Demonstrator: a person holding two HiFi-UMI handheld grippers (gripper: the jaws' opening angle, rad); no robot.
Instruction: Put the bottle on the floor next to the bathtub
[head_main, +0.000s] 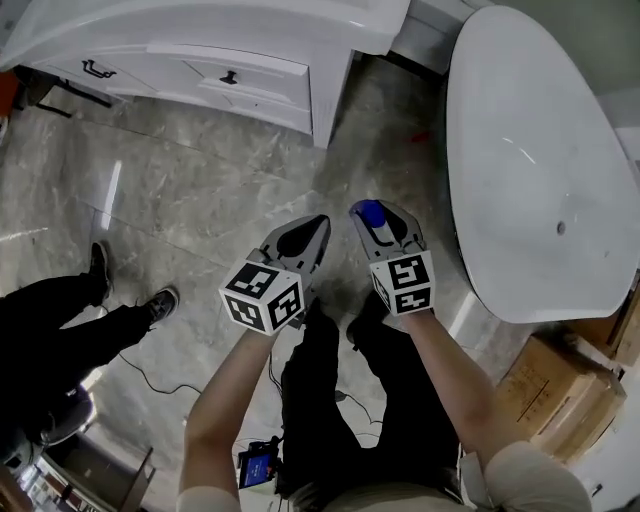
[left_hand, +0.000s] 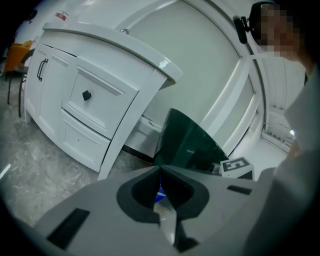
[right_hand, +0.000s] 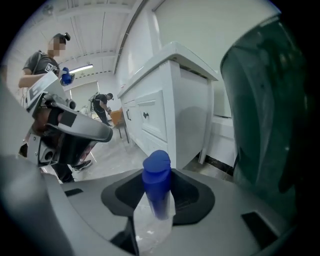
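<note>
My right gripper (head_main: 383, 222) is shut on a clear bottle with a blue cap (head_main: 369, 212), held up off the floor. In the right gripper view the bottle (right_hand: 157, 187) stands between the jaws, cap pointing forward. My left gripper (head_main: 305, 236) hangs just left of it, shut and empty; its jaws meet in the left gripper view (left_hand: 161, 175). The white bathtub (head_main: 540, 170) lies to the right of both grippers. A dark green curved surface (right_hand: 265, 110) fills the right side of the right gripper view.
A white vanity cabinet with drawers (head_main: 230, 70) stands ahead on the grey marble floor (head_main: 180, 200). Another person's legs and shoes (head_main: 100, 310) are at the left. Cardboard boxes (head_main: 560, 390) sit at the lower right. A thin cable (head_main: 160, 380) runs over the floor.
</note>
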